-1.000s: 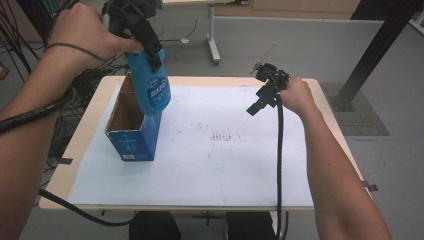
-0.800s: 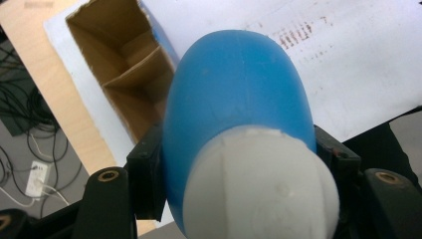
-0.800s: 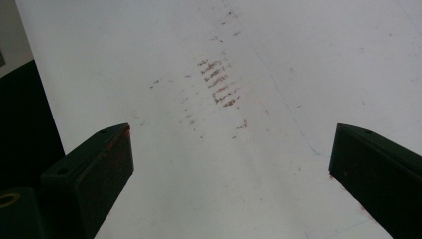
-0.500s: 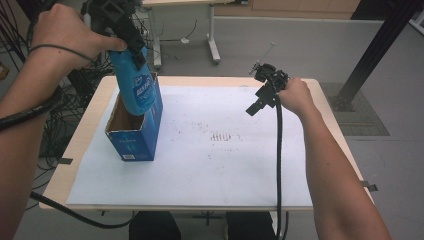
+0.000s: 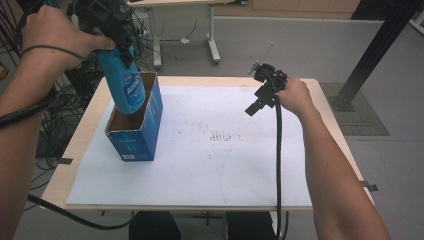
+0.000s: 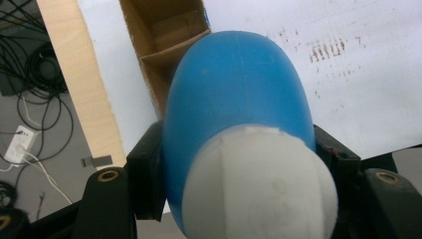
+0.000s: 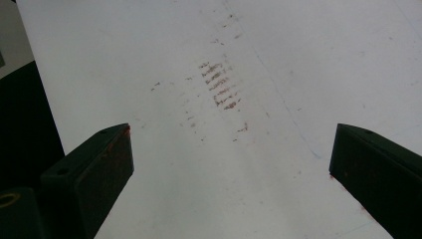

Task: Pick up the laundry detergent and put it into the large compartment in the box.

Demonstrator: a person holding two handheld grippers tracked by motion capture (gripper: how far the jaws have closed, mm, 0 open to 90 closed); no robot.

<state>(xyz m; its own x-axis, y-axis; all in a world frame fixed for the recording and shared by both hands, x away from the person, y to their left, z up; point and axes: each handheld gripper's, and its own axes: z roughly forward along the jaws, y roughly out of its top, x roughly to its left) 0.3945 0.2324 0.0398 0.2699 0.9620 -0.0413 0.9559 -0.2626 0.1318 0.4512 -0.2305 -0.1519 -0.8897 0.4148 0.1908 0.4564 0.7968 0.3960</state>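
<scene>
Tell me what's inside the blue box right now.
The lower end of the blue bottle, clamped in the left gripper, dips into the open box. The left gripper view shows bare cardboard walls and a divider inside. The bottle covers the rest of the interior.

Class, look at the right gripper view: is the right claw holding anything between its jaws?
No, the right claw stands open with bare white table cover between its jaws.

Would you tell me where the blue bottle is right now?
In the high view, the blue bottle hangs at far left, clamped in the left tongs, over the open cardboard box.
</scene>
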